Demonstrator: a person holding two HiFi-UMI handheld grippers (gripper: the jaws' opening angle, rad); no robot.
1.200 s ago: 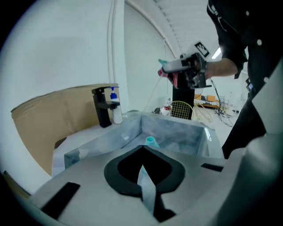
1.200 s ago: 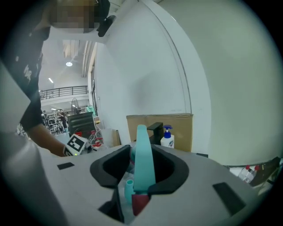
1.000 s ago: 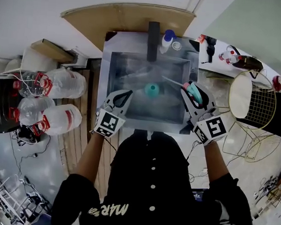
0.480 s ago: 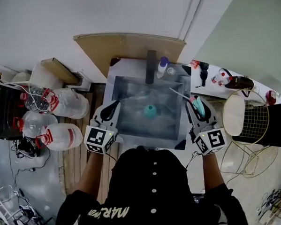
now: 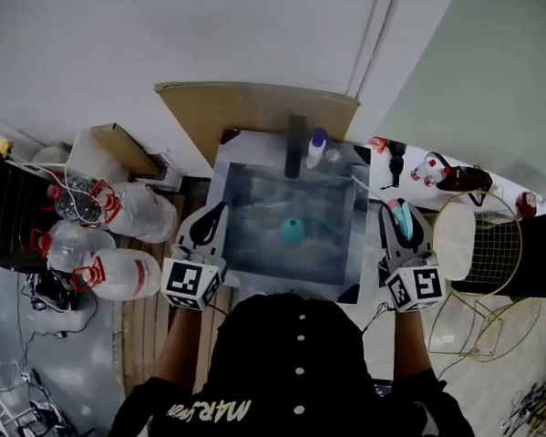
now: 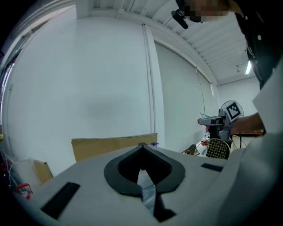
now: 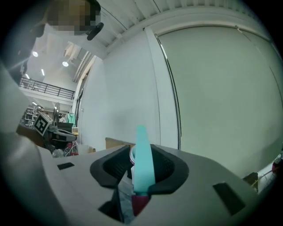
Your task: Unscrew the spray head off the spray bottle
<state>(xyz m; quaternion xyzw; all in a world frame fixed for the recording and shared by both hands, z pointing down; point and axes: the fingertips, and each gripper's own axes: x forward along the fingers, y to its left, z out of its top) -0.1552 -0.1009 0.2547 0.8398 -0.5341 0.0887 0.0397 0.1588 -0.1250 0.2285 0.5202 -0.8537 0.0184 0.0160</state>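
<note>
In the head view a teal bottle (image 5: 291, 229) sits in the grey sink (image 5: 355, 254). My right gripper (image 5: 398, 213) hangs beside the sink's right rim, shut on the teal and pink spray head (image 5: 403, 222), which is off the bottle. The right gripper view shows the spray head's teal trigger (image 7: 142, 152) standing upright between the jaws of the right gripper (image 7: 140, 171). My left gripper (image 5: 219, 212) hovers at the sink's left rim, shut and empty. In its own view the left gripper (image 6: 142, 146) points level at a white wall, jaws together.
A black faucet (image 5: 296, 146) and a white bottle with a blue cap (image 5: 317, 148) stand at the sink's back. Large water jugs (image 5: 117, 271) lie on the floor at the left. A gold wire basket (image 5: 480, 235) stands right of the sink; small bottles (image 5: 431, 166) sit behind it.
Both grippers have risen and drawn back out of the sink to its two sides. The right one carried the spray head rightward, past the rim. The bottle stayed in the sink.
</note>
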